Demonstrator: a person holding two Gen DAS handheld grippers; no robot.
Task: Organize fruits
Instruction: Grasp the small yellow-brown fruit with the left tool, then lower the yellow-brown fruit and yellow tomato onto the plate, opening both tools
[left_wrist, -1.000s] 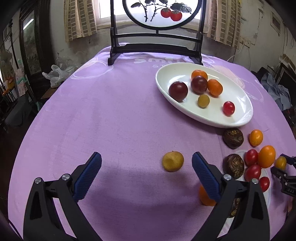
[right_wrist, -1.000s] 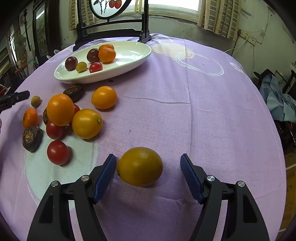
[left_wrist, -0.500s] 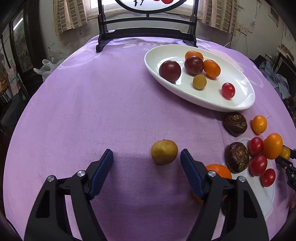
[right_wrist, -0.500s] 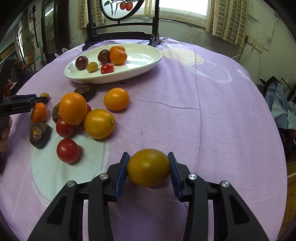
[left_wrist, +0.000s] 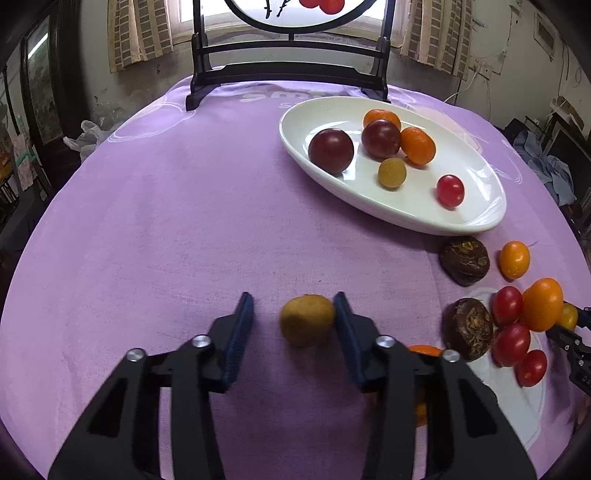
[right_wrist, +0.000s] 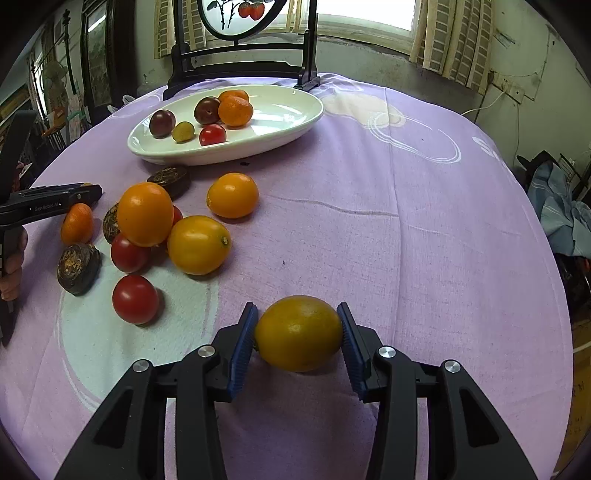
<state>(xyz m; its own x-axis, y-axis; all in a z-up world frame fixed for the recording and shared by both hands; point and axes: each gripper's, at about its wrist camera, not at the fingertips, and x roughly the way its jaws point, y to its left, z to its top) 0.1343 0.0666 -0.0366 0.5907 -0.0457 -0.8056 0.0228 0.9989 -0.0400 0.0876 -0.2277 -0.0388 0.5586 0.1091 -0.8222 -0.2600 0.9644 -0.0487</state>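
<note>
In the left wrist view my left gripper (left_wrist: 293, 317) is partly open around a small yellow fruit (left_wrist: 306, 319) on the purple cloth; its right pad touches the fruit and a gap remains on the left. In the right wrist view my right gripper (right_wrist: 297, 332) is shut on a yellow-orange citrus fruit (right_wrist: 298, 332), both pads against its sides. A white oval plate (left_wrist: 476, 210) holds two dark plums, two small oranges, a yellow fruit and a red tomato; it also shows in the right wrist view (right_wrist: 280, 127).
Loose fruit lies between the grippers: oranges (right_wrist: 232, 195), red tomatoes (right_wrist: 135, 299) and dark wrinkled fruits (right_wrist: 78, 267). A black-framed standing screen (left_wrist: 291, 70) stands at the table's far edge. The left gripper shows at the left of the right wrist view (right_wrist: 48, 203).
My left gripper has moved forward and narrowed around the small yellow fruit. My right gripper closed on the citrus fruit and now holds it.
</note>
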